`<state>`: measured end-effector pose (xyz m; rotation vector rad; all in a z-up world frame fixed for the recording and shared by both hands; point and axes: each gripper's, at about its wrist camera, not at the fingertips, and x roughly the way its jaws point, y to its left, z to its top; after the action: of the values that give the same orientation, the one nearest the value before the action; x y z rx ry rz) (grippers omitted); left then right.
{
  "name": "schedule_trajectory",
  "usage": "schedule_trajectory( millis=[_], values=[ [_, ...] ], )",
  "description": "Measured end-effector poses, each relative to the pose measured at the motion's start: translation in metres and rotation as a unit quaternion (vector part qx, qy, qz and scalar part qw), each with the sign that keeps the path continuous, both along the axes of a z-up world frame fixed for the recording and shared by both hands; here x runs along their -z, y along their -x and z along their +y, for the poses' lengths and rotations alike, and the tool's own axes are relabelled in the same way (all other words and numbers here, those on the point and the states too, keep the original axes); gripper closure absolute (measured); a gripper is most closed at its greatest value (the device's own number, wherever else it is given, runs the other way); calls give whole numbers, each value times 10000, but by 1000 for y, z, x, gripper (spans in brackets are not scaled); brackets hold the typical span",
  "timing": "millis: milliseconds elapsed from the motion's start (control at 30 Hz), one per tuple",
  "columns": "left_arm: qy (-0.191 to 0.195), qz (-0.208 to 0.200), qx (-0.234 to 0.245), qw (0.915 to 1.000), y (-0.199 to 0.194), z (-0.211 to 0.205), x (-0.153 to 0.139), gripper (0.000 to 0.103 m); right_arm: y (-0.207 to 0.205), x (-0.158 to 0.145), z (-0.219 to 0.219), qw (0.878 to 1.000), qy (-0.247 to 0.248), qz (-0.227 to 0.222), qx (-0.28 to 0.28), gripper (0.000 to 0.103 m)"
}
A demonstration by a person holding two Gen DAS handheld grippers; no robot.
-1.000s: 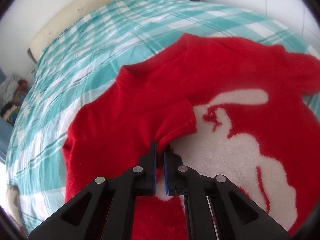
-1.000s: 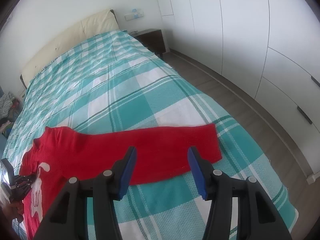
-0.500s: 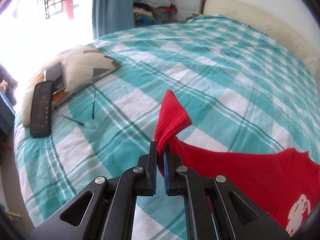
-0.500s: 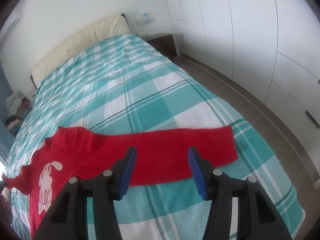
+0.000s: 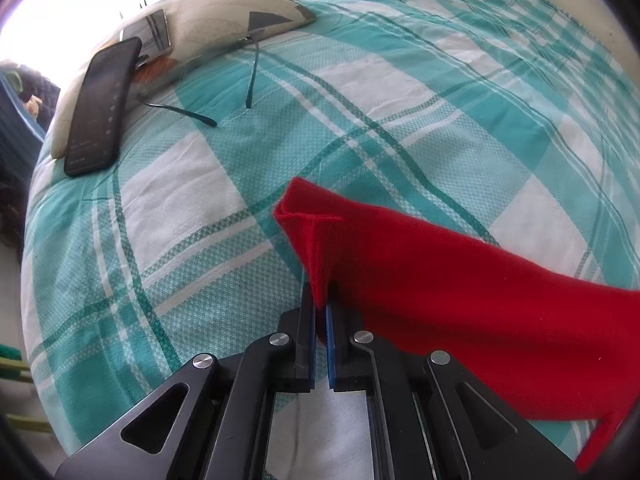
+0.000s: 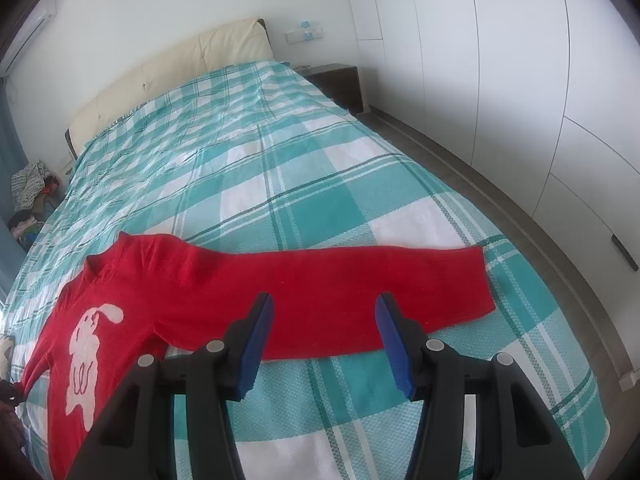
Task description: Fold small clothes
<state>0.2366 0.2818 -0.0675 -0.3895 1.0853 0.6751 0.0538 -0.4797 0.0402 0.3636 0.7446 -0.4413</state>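
Observation:
A small red sweater (image 6: 192, 292) with a white rabbit on its front lies spread on a teal-and-white checked bed (image 6: 280, 184). Its right sleeve (image 6: 380, 292) lies stretched out flat toward the bed's right edge. My right gripper (image 6: 324, 312) is open and empty, just above the near edge of that sleeve. In the left wrist view my left gripper (image 5: 320, 312) is shut on the cuff of the left sleeve (image 5: 460, 304), which it holds pulled out to the side, low over the bed cover (image 5: 200, 240).
A cushion (image 5: 216, 28) with a dark phone (image 5: 102, 108), a second device and a thin dark cable (image 5: 176, 110) lies near the bed's left corner. White wardrobes (image 6: 520, 80) and a nightstand (image 6: 340, 80) stand to the right. A headboard (image 6: 180, 68) is at the far end.
My left gripper has carried the left sleeve cuff off the sweater's front and out to the left, unfolding that sleeve. My right gripper has drawn back slightly, still open.

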Motion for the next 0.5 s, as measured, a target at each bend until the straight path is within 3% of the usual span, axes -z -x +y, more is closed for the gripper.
schedule_trajectory(
  millis=[133, 200, 267, 300, 333, 400, 500],
  values=[
    [-114, 48, 126, 9998, -2, -3, 2, 100, 4, -1, -6, 10000, -27, -26, 92, 50],
    [-295, 103, 262, 9992, -4, -6, 1, 93, 5, -1, -9, 9999, -36, -27, 149, 50],
    [-521, 191, 397, 9977, -4, -11, -6, 77, 6, -1, -11, 9997, -44, -22, 222, 43],
    [-681, 222, 426, 9965, -1, -13, -12, 57, 7, -2, -12, 9996, -50, -34, 266, 36],
    [-848, 165, 439, 9953, 2, -15, -21, 44, 8, -2, -13, 9995, -47, -53, 305, 32],
    [-1137, -167, 455, 9923, 13, -21, -47, 37, 9, -4, -14, 9993, -3, -67, 362, 32],
    [-1324, -867, 620, 9854, 33, -40, -81, 20, 11, -7, -15, 9989, 69, -112, 455, 31]
  ],
)
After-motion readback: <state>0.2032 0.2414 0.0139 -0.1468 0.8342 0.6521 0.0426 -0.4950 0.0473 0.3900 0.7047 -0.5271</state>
